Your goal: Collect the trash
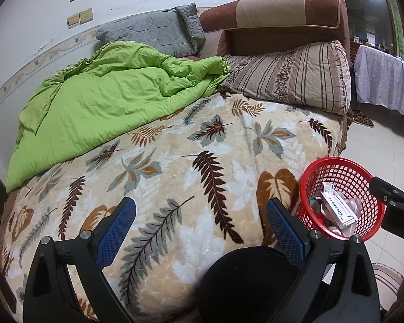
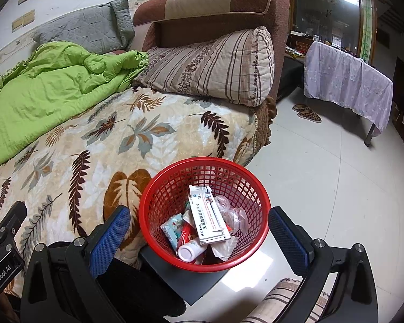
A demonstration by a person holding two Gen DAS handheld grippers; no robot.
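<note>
A red mesh basket (image 2: 159,193) stands on a dark grey stand beside the bed and holds trash: a white medicine box (image 2: 206,218), a white bottle (image 2: 188,251), a small teal packet (image 2: 172,227) and crumpled clear plastic (image 2: 233,216). My right gripper (image 2: 199,235) hovers open above the basket with nothing between its blue pads. My left gripper (image 1: 200,227) is open over the leaf-patterned blanket (image 1: 196,161), empty. The basket (image 1: 363,177) sits to its right, with the box (image 1: 339,208) showing inside.
A crumpled green quilt (image 1: 99,99), a striped pillow (image 1: 291,78) and a grey pillow (image 1: 153,31) lie on the bed by a brown headboard (image 1: 277,16). Slippers (image 2: 307,113) and a cloth-covered table (image 2: 347,80) stand on the tiled floor at right.
</note>
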